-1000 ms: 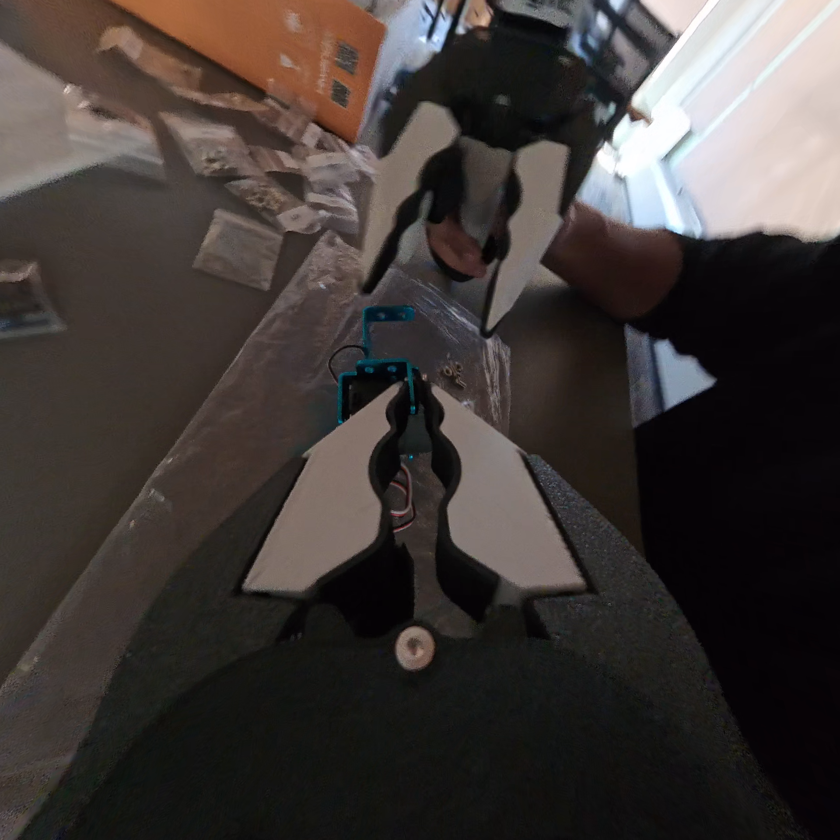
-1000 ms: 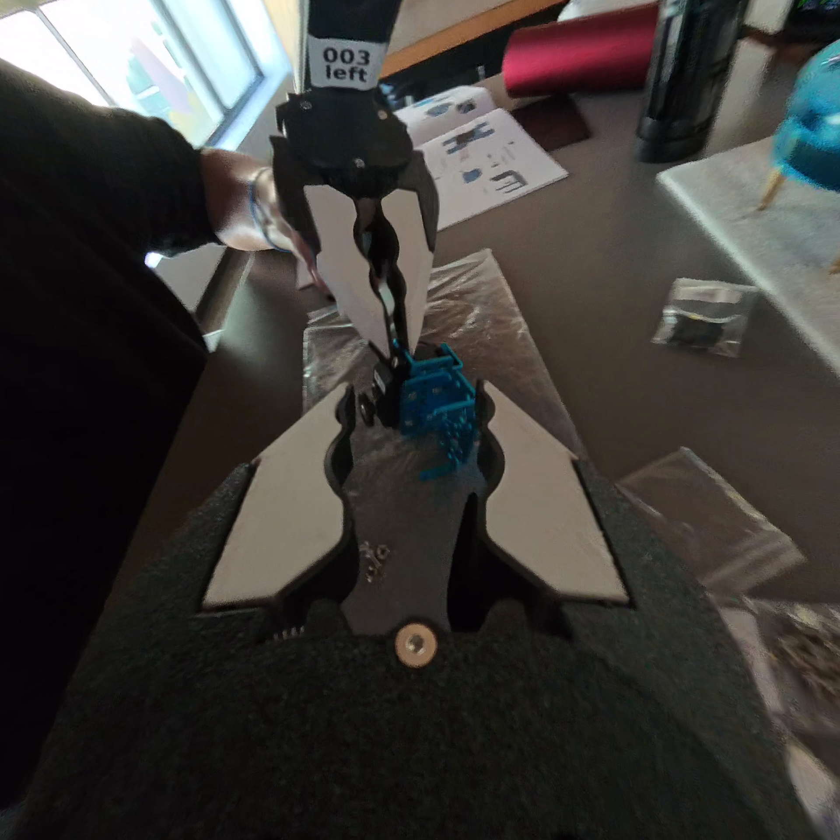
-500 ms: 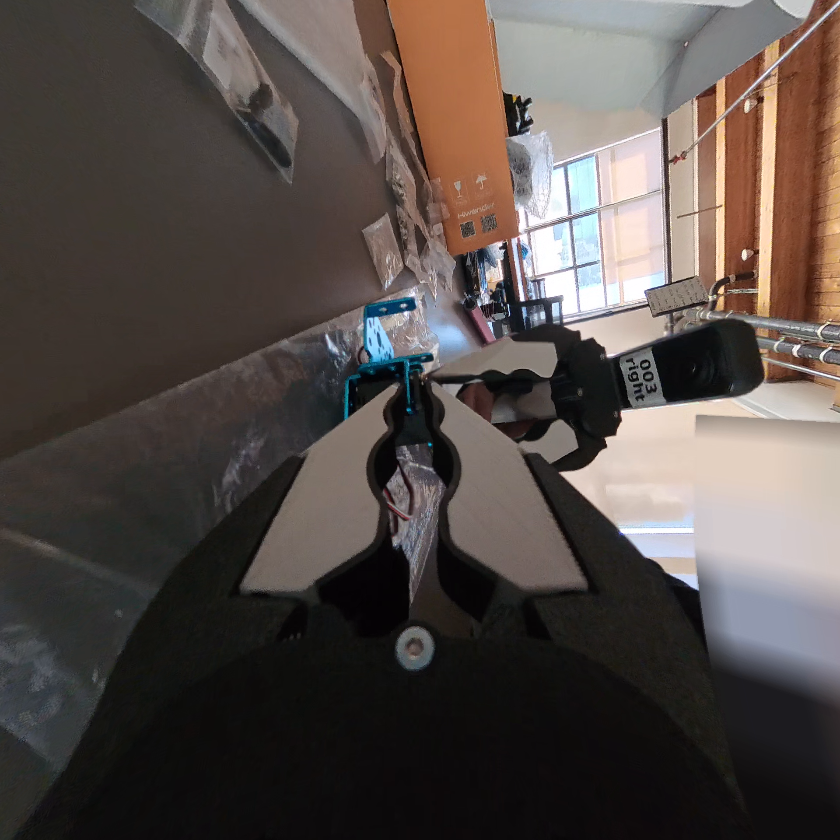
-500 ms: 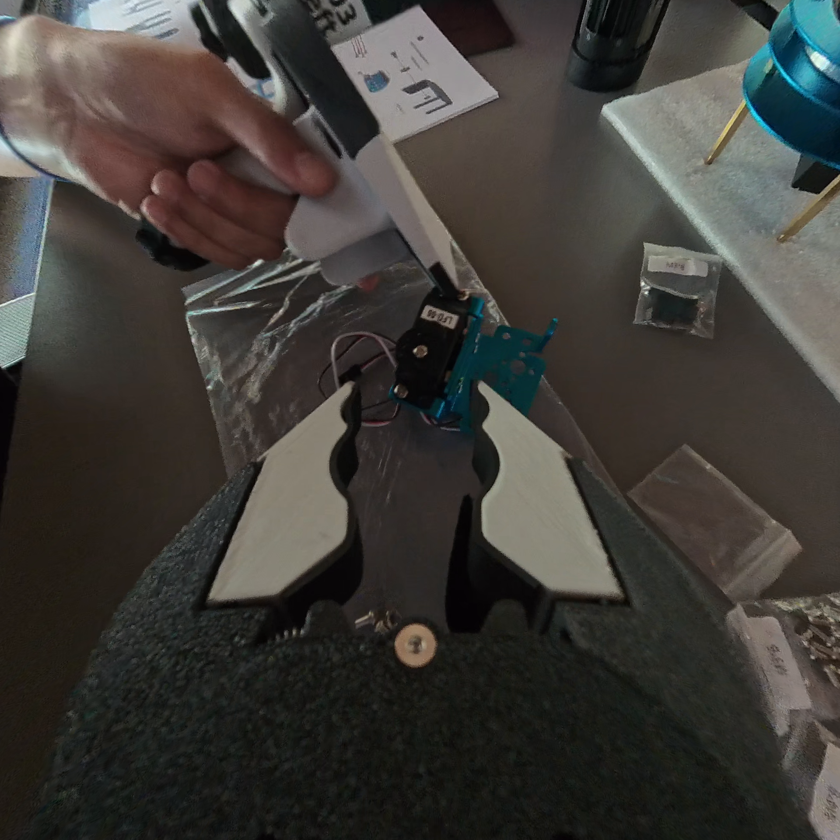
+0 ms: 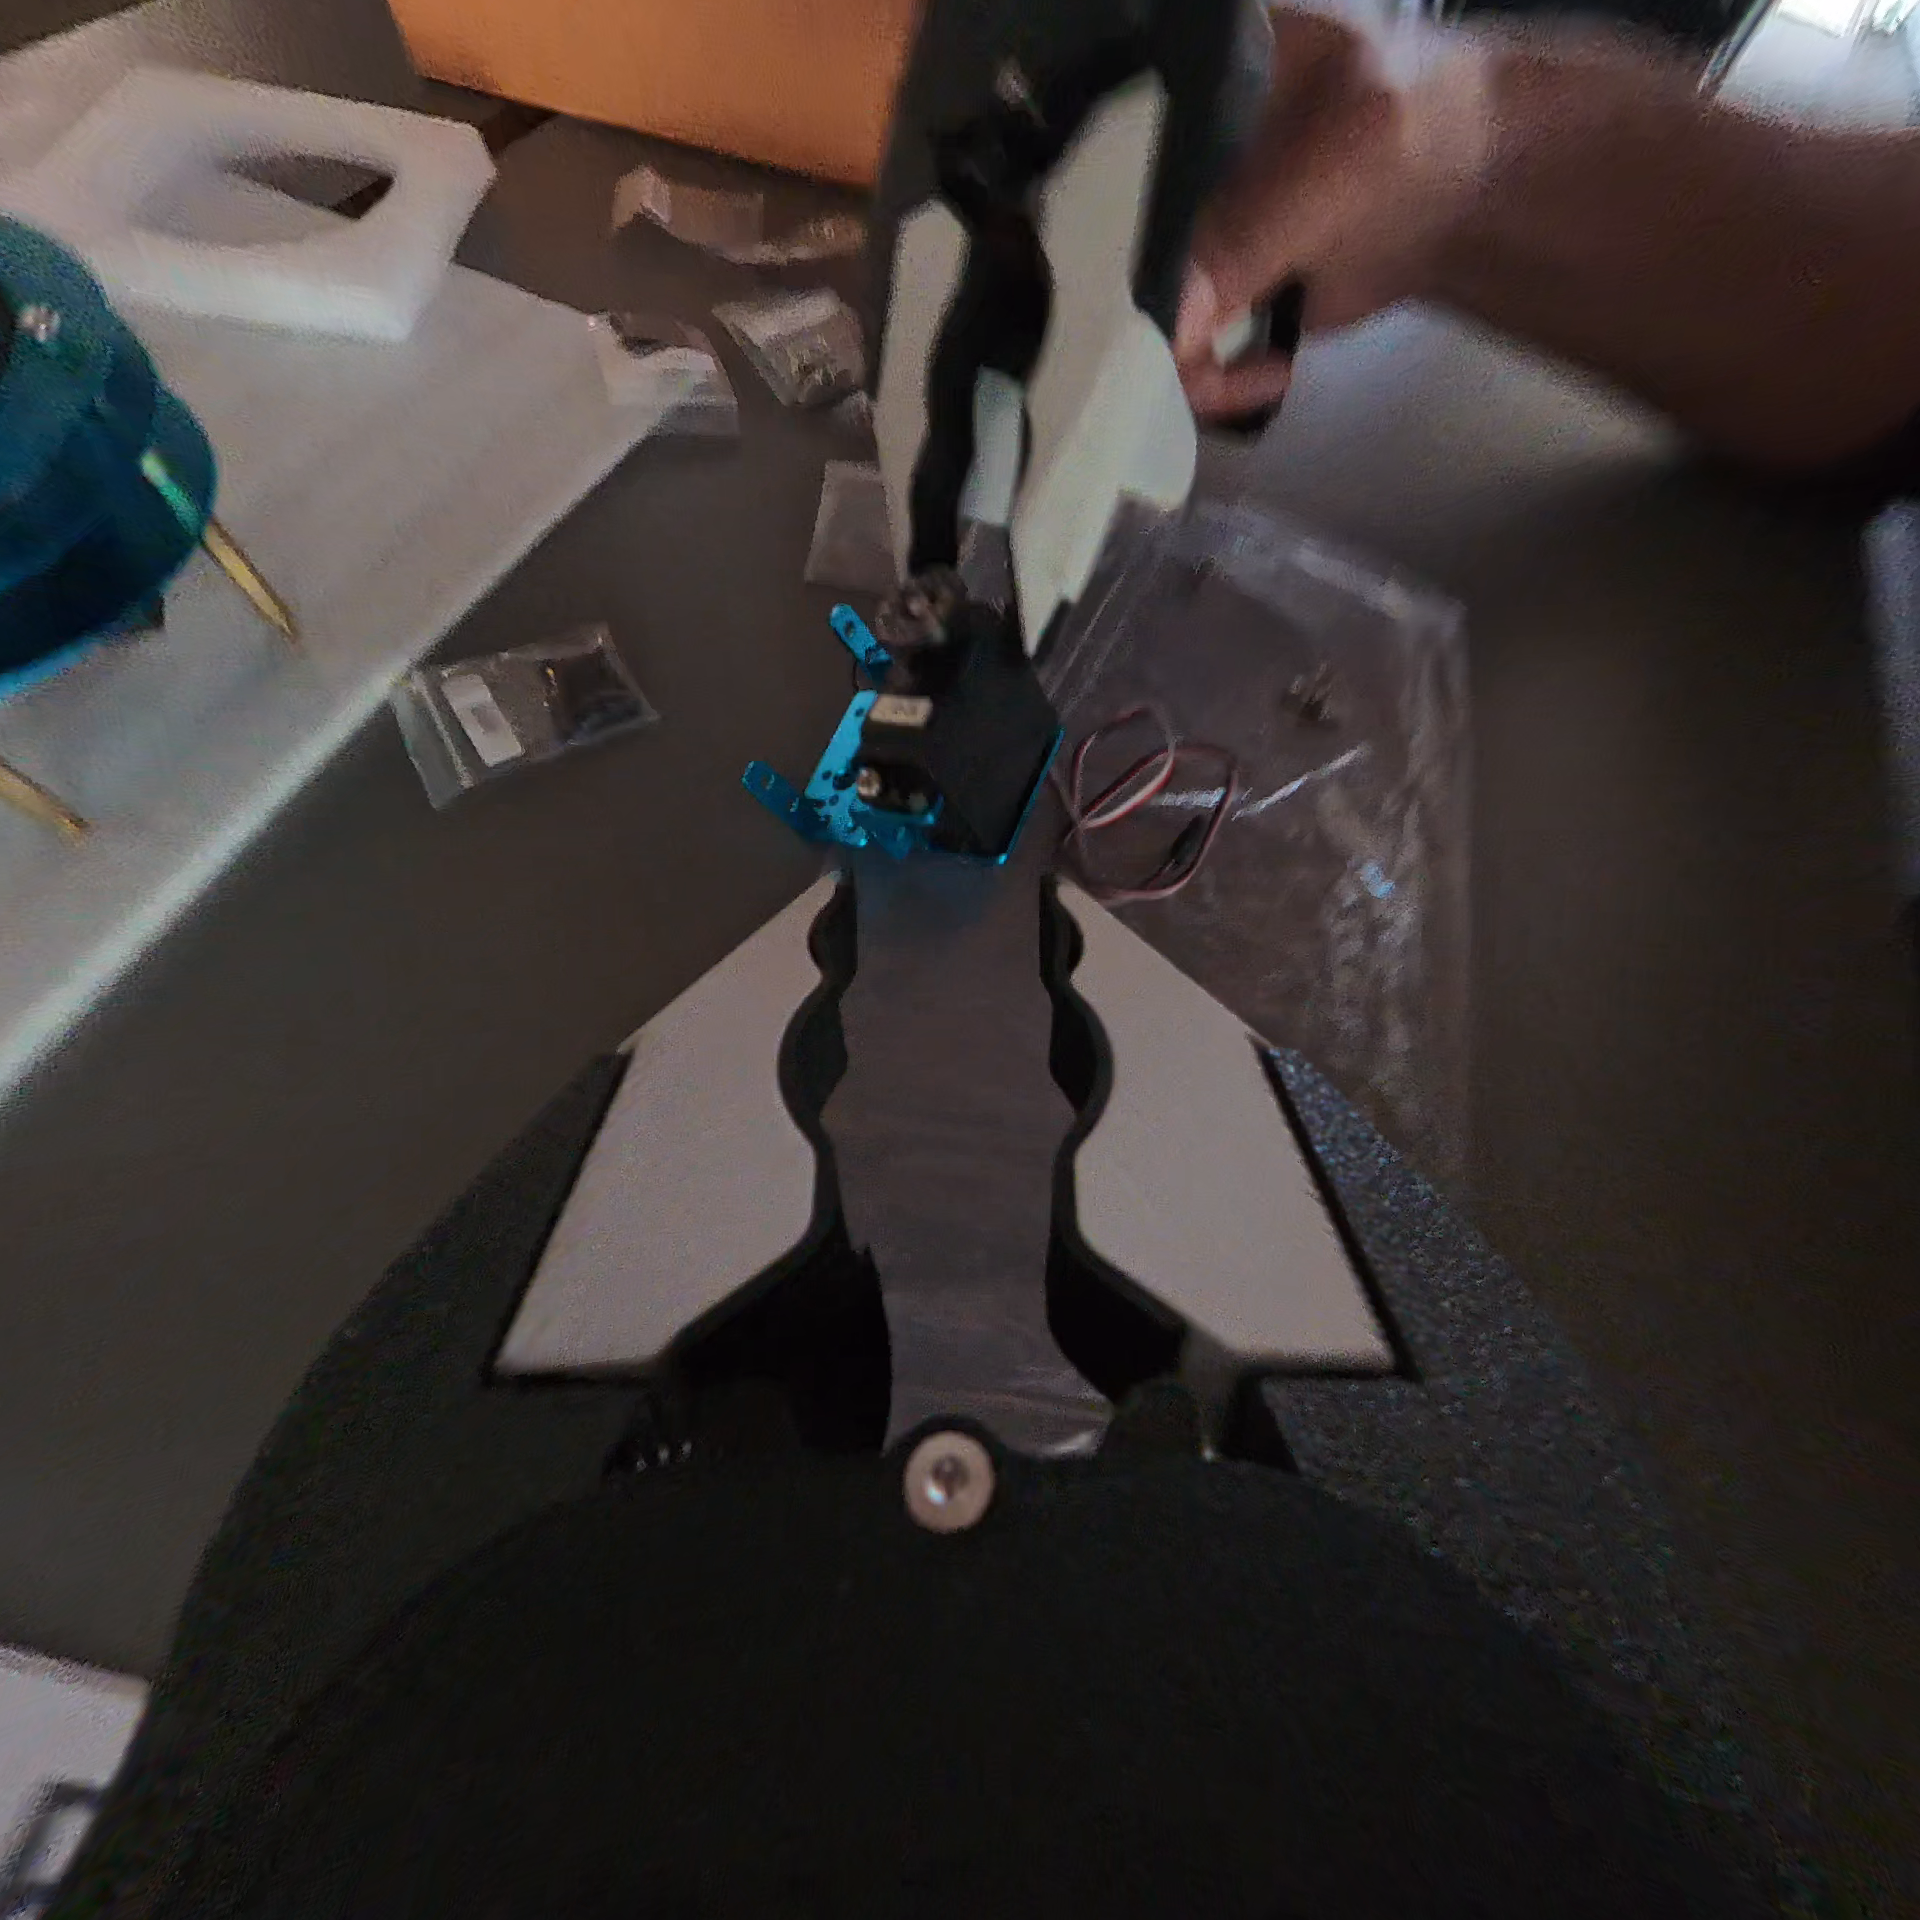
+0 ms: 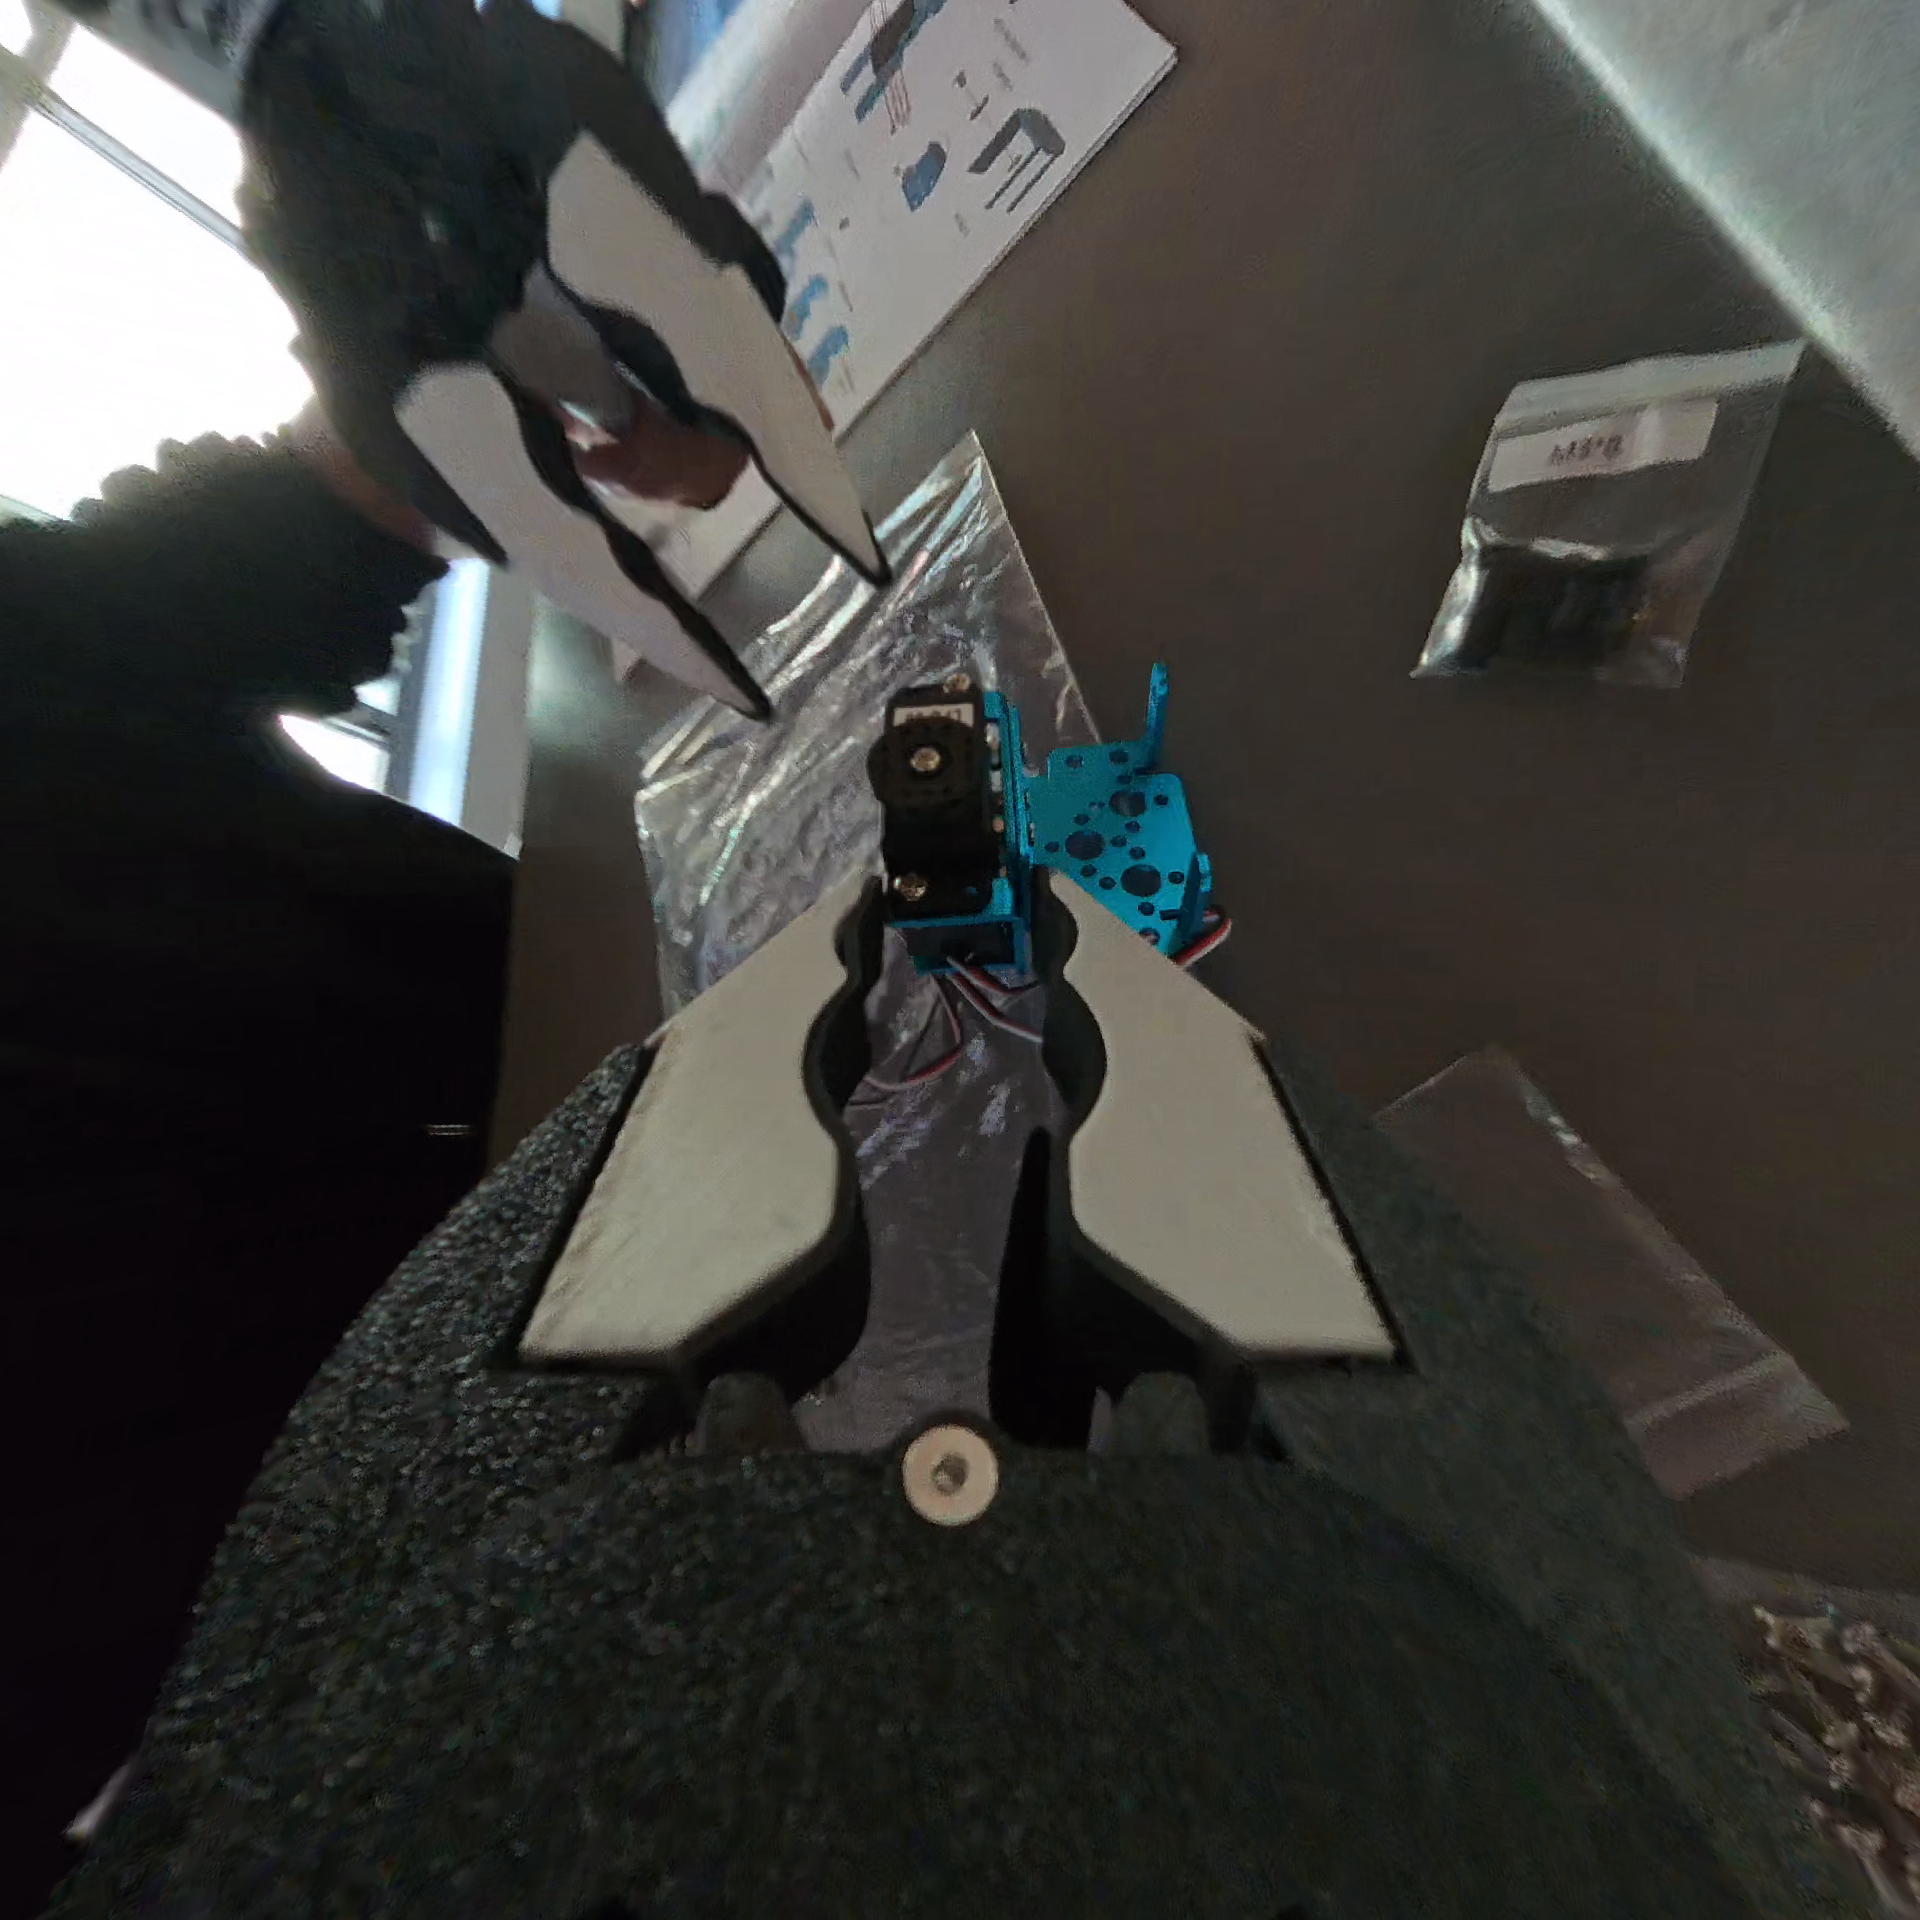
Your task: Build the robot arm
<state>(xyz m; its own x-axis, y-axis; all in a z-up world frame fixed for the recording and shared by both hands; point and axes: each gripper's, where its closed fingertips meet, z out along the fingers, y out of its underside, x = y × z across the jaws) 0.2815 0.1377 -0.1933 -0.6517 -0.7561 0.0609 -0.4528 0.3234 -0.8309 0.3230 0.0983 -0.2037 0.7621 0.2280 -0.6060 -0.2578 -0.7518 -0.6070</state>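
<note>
Black servo (image 6: 925,821) bolted in a perforated blue bracket (image 6: 1117,842), thin wires (image 5: 1143,800) trailing, clamped between the right tongs' (image 6: 956,914) tips over a crinkled plastic bag (image 6: 748,810) on the bench (image 6: 1299,520); left tongs (image 5: 940,888) spread empty, pointing at it from just beyond.

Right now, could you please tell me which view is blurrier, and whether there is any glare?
Left wrist view: motion blur all over, the hand smeared and the servo soft. Right wrist view: much sharper on the servo, though the left gripper is blurred, the window is blown out to white, and the sleeve beneath it is lost in shadow.
</note>
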